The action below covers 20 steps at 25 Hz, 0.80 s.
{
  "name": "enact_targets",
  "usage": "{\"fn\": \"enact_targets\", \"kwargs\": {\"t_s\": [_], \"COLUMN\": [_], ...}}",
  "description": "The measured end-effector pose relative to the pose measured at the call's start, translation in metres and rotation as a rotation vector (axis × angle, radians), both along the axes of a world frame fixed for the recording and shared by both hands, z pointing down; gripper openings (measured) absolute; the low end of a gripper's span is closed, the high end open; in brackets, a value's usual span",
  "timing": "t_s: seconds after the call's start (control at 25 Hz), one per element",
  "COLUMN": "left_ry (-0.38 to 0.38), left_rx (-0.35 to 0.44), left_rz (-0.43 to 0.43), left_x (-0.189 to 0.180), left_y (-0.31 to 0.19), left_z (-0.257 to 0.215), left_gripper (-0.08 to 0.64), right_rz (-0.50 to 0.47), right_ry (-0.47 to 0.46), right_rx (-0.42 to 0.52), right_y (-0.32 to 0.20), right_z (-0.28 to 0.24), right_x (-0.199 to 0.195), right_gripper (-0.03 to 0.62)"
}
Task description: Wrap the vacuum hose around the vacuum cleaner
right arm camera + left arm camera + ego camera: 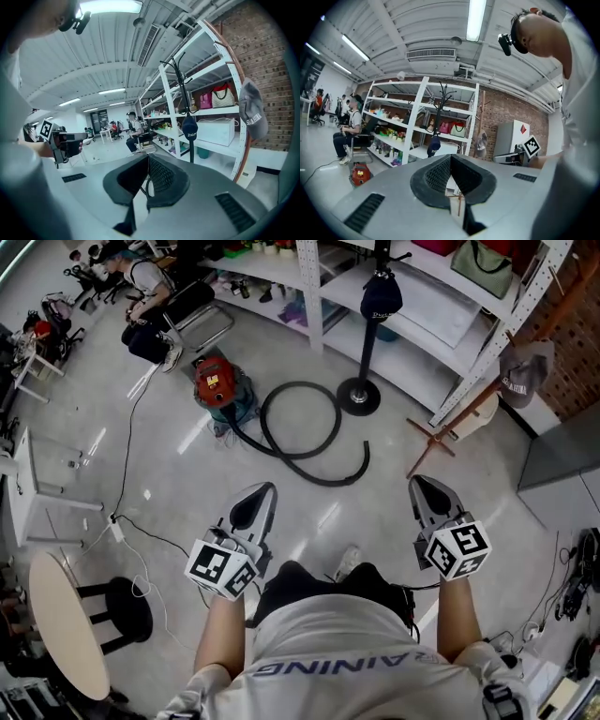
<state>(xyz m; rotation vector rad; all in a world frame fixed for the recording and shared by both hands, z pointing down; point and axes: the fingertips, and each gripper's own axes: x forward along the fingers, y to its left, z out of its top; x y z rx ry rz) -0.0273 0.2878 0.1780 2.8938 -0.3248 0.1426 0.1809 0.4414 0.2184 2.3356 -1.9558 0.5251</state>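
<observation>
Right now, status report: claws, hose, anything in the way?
Both shut, empty: left claw, right claw. Task item: long black vacuum hose lies unwrapped beside red canister vacuum cleaner. Nearby: black round coat-stand base beside hose loop.

My rig's wearer in a grey T-shirt (pixel 352 648) with dark lettering; grey left gripper (pixel 268 487) and right gripper (pixel 415 481) each carry a black-and-white marker cube (pixel 223 568)

Letters "AINING" on the person's shirt (pixel 333 667), print on the grey cap (pixel 523 373) too blurred to read
</observation>
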Motion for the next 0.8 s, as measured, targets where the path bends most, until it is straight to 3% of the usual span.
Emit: {"fn": "enact_targets", "kwargs": {"t_s": [0.32,0.48,0.8], "left_ry": [-0.042,-0.048,-0.011], "left_rx": [-0.027,-0.023,-0.039], "left_rz": [-0.101,-0.1,-0.073], "left_x": [0.031,0.041,0.055], "left_y": [-0.02,-0.032,-0.076], "left_z": [0.012,0.014,0.018], "left_gripper": [0.017,0.017,0.017], "right_rz": [-0.113,-0.156,-0.138], "right_ry": [-0.029,-0.017,-0.018], "right_rx": [0.008,-0.014,-0.03], "right_y": [-0.048,-0.063,-0.094], "right_z": [0.014,0.02,0.02], "right_x": [0.04,0.04,0.043], "right_gripper": [0.011,0.011,0.011]}}
